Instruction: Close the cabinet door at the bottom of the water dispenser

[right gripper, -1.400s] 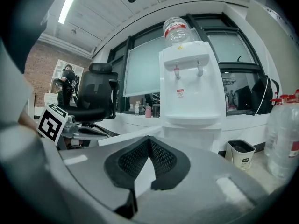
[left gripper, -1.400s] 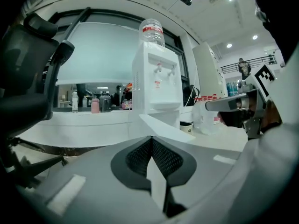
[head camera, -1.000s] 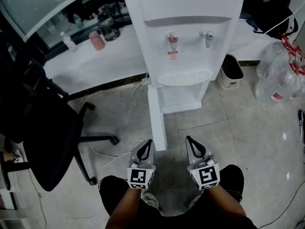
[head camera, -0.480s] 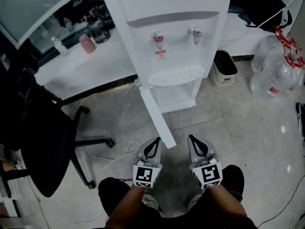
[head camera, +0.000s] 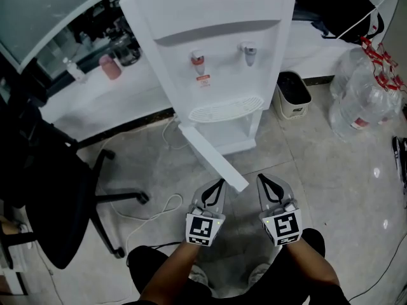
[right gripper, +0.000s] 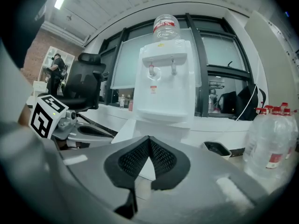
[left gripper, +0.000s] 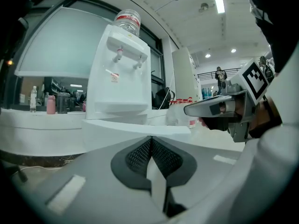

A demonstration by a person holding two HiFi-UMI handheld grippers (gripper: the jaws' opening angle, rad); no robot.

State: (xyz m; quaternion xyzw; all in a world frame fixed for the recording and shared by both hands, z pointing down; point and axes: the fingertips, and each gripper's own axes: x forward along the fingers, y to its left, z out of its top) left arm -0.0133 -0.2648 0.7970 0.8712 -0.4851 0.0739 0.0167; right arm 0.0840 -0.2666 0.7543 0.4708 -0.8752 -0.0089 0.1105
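Note:
The white water dispenser [head camera: 213, 49] stands at the top middle of the head view. Its bottom cabinet door [head camera: 213, 157] hangs open, slanting out over the floor towards me. My left gripper [head camera: 218, 184] is shut and empty, its tip just left of the door's free end; I cannot tell if it touches. My right gripper [head camera: 262, 179] is shut and empty, a little right of that end. In the left gripper view the door [left gripper: 140, 129] lies as a white band just beyond the shut left gripper [left gripper: 150, 138]. The right gripper view shows the dispenser [right gripper: 167, 83] ahead of the right gripper [right gripper: 148, 138].
A black office chair [head camera: 51, 196] stands at the left, with a white cable [head camera: 159, 208] on the tiled floor beside it. A small bin [head camera: 292, 94] and large water bottles [head camera: 362, 100] are right of the dispenser. A white counter [head camera: 114, 97] with a pink bottle [head camera: 109, 67] runs behind.
Both grippers have moved forward to the door's free end. The dispenser sits further left in the view, and the door now slants to the right.

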